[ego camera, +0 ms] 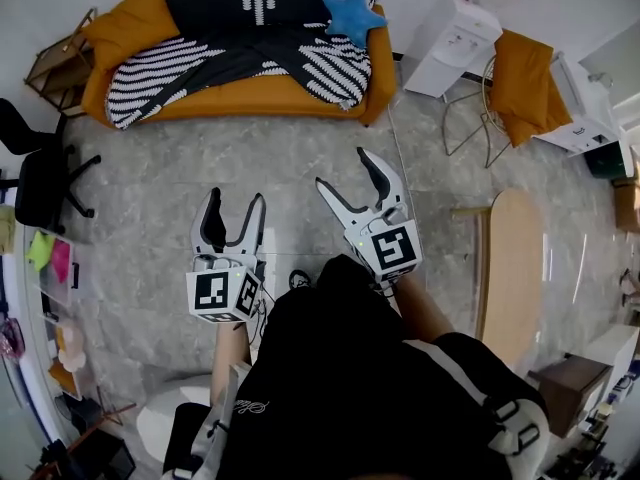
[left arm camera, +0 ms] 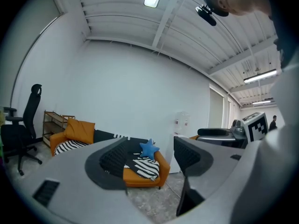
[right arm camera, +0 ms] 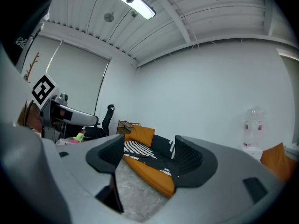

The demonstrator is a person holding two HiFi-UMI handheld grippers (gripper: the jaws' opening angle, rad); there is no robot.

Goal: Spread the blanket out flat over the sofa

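An orange sofa stands against the far wall. A black and white striped blanket lies draped over its seat and backrest, with a blue star cushion on the right end. Both grippers hang well short of the sofa, over the grey floor. My left gripper is open with nothing between its jaws, and so is my right gripper. The sofa and blanket show far off in the left gripper view. The blanket also shows between the jaws in the right gripper view, at a distance.
A black office chair stands at the left. An orange cushion sits on the sofa's left end. A water dispenser, a chair with an orange cover and a wooden table are at the right. Grey floor lies between me and the sofa.
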